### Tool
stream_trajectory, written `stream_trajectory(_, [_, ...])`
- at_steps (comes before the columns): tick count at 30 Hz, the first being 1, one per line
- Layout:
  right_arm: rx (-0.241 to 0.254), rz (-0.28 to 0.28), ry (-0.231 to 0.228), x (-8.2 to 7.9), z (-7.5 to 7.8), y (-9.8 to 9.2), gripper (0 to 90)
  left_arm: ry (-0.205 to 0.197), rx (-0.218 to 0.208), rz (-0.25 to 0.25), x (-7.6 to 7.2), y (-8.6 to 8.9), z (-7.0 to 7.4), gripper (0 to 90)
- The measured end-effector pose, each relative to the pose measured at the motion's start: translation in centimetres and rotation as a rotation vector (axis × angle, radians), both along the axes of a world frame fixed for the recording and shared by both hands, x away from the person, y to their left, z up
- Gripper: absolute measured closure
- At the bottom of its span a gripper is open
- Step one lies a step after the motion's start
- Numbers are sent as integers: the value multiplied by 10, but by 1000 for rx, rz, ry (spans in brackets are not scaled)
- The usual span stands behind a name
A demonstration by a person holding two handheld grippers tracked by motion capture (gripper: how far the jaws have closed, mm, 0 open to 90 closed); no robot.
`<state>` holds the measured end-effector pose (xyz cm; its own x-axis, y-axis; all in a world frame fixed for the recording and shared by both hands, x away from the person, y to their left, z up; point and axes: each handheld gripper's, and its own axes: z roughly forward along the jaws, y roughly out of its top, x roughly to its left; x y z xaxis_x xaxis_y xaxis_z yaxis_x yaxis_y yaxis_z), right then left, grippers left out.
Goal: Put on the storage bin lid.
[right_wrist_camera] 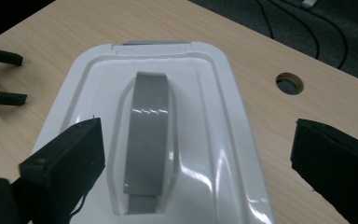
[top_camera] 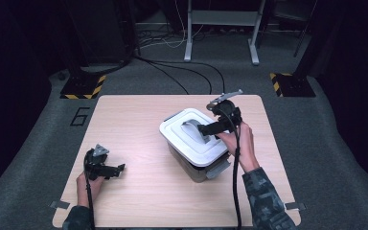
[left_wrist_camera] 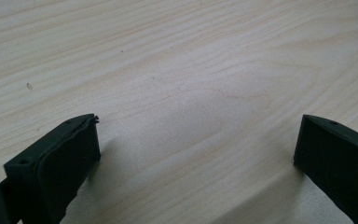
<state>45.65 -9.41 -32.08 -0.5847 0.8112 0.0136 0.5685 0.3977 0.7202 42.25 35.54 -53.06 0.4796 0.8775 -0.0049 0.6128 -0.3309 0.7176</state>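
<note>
- High view: white lidded box point(top_camera: 196, 143) set right of the desk's middle, grey handle point(top_camera: 195, 130) lying flat in the lid's recess; right tool point(top_camera: 210, 128) poised over that handle, spread wide and clasping nothing, probably lined up to take or leave the handle; left tool point(top_camera: 116, 170) parked low near the desk's point(top_camera: 134, 191) front left corner, well apart from the box (out of the way, by the look of it); broad bare wood between them for any sideways move; a grey latch point(top_camera: 219, 168) juts from the box's near side.
- Left gripper view: jaws wide apart above bare desk point(left_wrist_camera: 191, 70); nothing between them.
- Right gripper view: jaws straddle the handle point(right_wrist_camera: 148, 135) without touching; lid point(right_wrist_camera: 223, 154) rim close on both sides; a round hole point(right_wrist_camera: 289, 83) in the desk just beyond.
</note>
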Motion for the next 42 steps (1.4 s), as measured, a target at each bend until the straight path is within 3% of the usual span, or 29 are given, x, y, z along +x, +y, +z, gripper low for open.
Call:
stream_trajectory(12, [30, -91, -48, -26, -2, -57, 0, -1, -4, 5, 0, 0, 0, 0])
stream_trajectory(23, [51, -182, -72, -49, -21, -105, 0, -7, -8, 10, 0, -1, -1, 0])
stream_trajectory(33, [59, -275, -63, -66, -68, -137, 0, -7, -6, 9, 0, -1, -1, 0])
stream_trajectory(38, [59, -314, -49, -71, -100, -144, 0, -7, -5, 9, 0, -1, -1, 0])
stream_trajectory(39, [59, -314, -49, -71, -100, -144, 0, -7, -5, 9, 0, -1, -1, 0])
stream_trajectory(40, [67, -320, -30, -72, -114, -146, 0, -7, -6, 10, 0, -1, -1, 0])
stream_trajectory(42, [55, -335, -10, -73, -129, -146, 0, -7, -5, 9, 0, -1, -1, 0])
